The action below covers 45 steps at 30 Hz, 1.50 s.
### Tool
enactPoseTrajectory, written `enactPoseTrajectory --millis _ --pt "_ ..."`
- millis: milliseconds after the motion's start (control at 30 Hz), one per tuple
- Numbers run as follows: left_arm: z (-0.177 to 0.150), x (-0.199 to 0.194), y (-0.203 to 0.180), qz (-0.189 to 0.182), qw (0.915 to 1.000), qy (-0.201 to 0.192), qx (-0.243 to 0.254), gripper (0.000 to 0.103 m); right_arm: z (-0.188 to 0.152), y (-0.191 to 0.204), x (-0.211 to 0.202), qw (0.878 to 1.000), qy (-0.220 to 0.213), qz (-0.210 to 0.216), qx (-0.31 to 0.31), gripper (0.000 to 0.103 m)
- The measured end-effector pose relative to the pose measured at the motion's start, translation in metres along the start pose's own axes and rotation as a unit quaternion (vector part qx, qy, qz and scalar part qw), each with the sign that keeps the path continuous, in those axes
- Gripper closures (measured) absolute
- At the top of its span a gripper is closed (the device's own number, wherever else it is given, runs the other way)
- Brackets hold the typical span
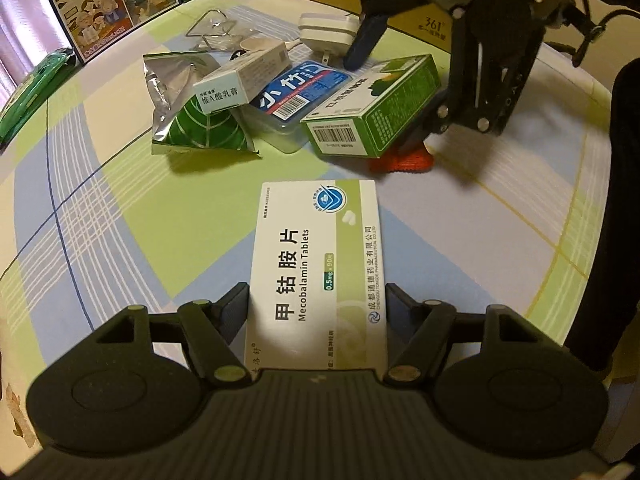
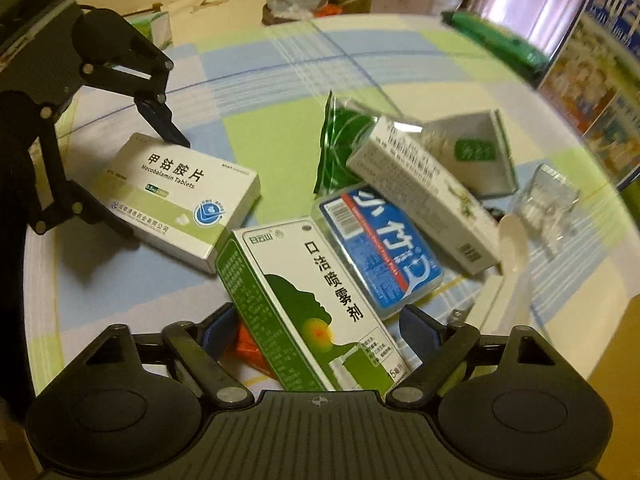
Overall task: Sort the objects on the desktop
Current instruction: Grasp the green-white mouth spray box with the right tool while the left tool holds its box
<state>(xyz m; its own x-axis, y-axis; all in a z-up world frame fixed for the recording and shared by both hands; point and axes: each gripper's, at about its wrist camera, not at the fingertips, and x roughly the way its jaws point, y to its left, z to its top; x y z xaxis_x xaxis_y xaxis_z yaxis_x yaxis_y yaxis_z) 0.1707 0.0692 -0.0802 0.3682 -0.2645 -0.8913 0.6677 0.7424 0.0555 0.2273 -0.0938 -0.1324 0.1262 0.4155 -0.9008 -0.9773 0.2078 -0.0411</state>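
White Mecobalamin box [image 1: 320, 268] betw left jaws; green spray box [image 2: 308, 308] betw right.

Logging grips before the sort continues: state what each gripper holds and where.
Left gripper straddles the white tablet box at its near end. Right gripper straddles the green spray box at its lower half. Firm contact cannot be told.

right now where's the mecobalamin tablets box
Between the left claw fingers, the Mecobalamin box lies flat on the checked cloth, apart from the pile.
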Motion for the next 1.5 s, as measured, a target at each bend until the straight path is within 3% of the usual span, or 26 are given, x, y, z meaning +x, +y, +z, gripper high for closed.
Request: enactPoseTrajectory --millis 133,200,367,467,567,600,700,833,1000,1133,1367,1433,1500 --pt "0.003 0.002 0.000 -0.002 1.0000 -0.003 -0.005 0.035 0.003 -0.011 0.003 0.999 0.012 0.024 0.029 0.019" --pt "0.002 0.004 0.001 -0.006 0.9999 -0.004 -0.010 0.035 0.004 -0.013 0.001 0.999 0.019 0.027 0.036 0.025" --pt "0.001 0.003 -0.003 -0.011 0.9997 -0.006 -0.020 0.036 0.004 -0.004 -0.014 0.997 0.030 0.007 0.072 0.041" --pt "0.002 0.002 -0.005 -0.015 0.9993 -0.005 -0.034 0.036 -0.005 0.007 -0.026 0.994 0.029 -0.004 0.108 0.043" --pt "0.003 0.000 -0.007 -0.016 0.9987 -0.005 -0.048 0.036 -0.018 0.015 -0.037 0.984 0.023 -0.021 0.177 0.047" --pt "0.004 -0.001 -0.008 -0.016 0.9985 -0.005 -0.053 0.036 -0.023 0.018 -0.043 0.978 0.018 -0.031 0.204 0.056" --pt "0.008 -0.005 -0.013 -0.018 0.9979 -0.006 -0.061 0.036 -0.035 0.025 -0.058 0.960 0.016 -0.075 0.269 0.066" --pt "0.013 -0.006 -0.023 -0.023 0.9979 -0.009 -0.060 0.036 -0.044 0.033 -0.064 0.949 0.000 -0.087 0.304 0.065" --pt "0.016 -0.008 -0.028 -0.034 0.9966 -0.022 -0.072 0.035 -0.049 0.038 -0.072 0.947 -0.026 -0.033 0.318 0.031" --pt "0.015 -0.008 -0.026 -0.031 0.9952 -0.025 -0.089 0.035 -0.055 0.034 -0.072 0.944 -0.038 -0.039 0.325 0.030" --pt "0.016 0.000 -0.027 -0.023 0.9936 -0.022 -0.108 0.028 -0.073 0.020 -0.052 0.923 -0.047 -0.033 0.380 0.031" --pt "0.018 0.003 -0.027 -0.016 0.9939 -0.021 -0.107 0.028 -0.075 0.017 -0.047 0.917 -0.046 -0.029 0.395 0.044" --pt "0.019 0.004 -0.027 -0.012 0.9938 -0.022 -0.108 0.030 -0.076 0.017 -0.048 0.912 -0.049 -0.033 0.406 0.045"
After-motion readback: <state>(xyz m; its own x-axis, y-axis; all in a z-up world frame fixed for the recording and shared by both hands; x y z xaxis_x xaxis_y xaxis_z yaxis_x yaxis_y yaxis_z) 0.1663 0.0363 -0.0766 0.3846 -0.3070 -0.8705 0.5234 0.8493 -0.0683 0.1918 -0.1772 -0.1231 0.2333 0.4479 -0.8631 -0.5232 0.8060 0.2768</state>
